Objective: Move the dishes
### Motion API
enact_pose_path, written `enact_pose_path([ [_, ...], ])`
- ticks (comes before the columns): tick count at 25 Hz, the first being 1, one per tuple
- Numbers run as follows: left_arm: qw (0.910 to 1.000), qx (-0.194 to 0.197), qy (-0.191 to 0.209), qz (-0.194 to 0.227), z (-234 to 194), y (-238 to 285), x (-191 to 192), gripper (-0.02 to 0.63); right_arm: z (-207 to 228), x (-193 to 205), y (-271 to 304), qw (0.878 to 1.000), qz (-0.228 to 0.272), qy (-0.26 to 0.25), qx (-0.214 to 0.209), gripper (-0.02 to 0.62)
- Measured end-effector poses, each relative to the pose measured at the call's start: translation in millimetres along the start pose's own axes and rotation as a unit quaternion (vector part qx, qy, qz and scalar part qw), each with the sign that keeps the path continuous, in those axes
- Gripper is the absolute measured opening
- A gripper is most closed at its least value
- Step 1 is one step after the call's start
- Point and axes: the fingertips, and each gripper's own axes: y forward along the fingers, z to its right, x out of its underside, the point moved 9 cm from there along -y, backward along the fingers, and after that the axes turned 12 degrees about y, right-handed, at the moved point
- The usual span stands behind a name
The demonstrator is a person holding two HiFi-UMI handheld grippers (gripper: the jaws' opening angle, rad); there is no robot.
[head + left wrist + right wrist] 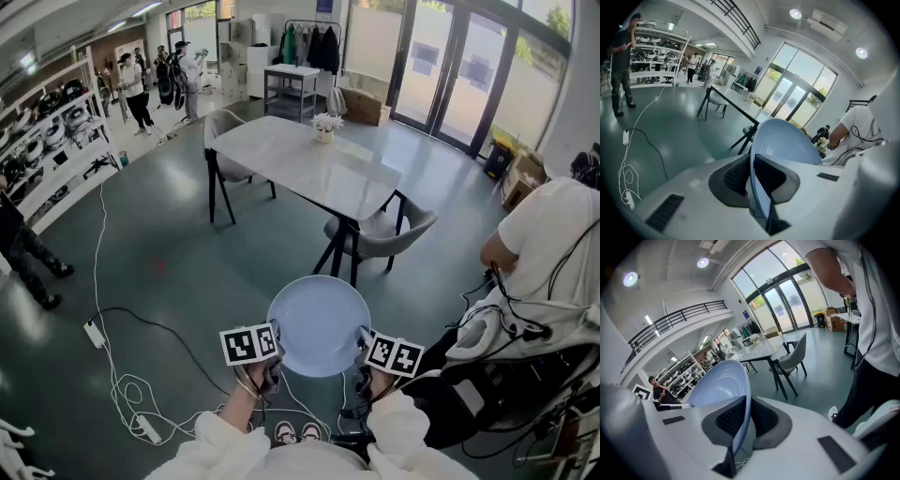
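Note:
A pale blue round plate (319, 324) is held level in the air above the floor, between both grippers. My left gripper (272, 354) is shut on its left rim, my right gripper (361, 356) on its right rim. In the left gripper view the plate (780, 140) stands edge-on in the left gripper (751, 180), pinched between the dark pads. In the right gripper view the plate (719, 385) is clamped the same way in the right gripper (744, 420). A white marble table (305, 161) stands ahead.
Grey chairs (380, 234) stand at the table, and a small flower pot (325, 127) is on it. White cables (122, 380) trail over the green floor at left. A seated person in white (548, 253) is close at right. Shelves (52, 141) line the left wall.

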Motion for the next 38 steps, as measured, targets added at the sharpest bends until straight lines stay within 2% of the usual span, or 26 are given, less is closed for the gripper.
enact_pose_path([
  [14, 0.9999, 0.011, 0.000, 0.002, -28.2, -0.3, -2.3, 0.026, -17.1, 13.8, 15.1, 1.000, 0.007, 0.004, 0.003, 0.084],
  [23, 0.9999, 0.010, -0.003, -0.007, -44.7, -0.6, 4.3, 0.026, -20.4, 26.1, 29.4, 1.000, -0.007, 0.011, 0.009, 0.086],
  [38, 1.0000, -0.002, -0.008, -0.006, -66.2, 50.6, -40.8, 0.026, -27.7, -19.7, 92.2, 1.000, -0.020, 0.012, 0.002, 0.086],
])
